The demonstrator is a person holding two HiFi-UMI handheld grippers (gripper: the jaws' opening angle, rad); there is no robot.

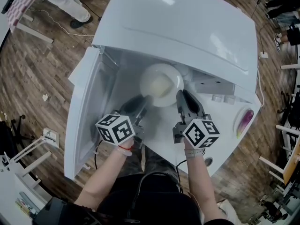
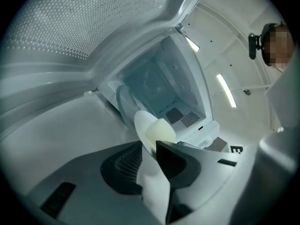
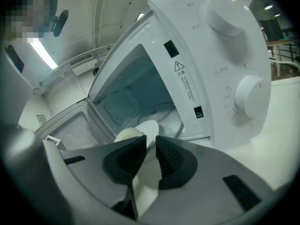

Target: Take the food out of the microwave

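Left gripper (image 1: 143, 100), right gripper (image 1: 183, 94) each clamped on plate (image 1: 174, 73) rim; food (image 1: 159, 86) between them.

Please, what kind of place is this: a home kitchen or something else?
Probably a lab or workshop room, not a home kitchen: the microwave stands on a white table, a cable trails over the wood-pattern floor, and white-framed work tables stand around.

A lab-like workroom: wood-plank floor (image 1: 37, 74), white tables (image 1: 11, 191), ceiling strip lights (image 2: 226, 90).
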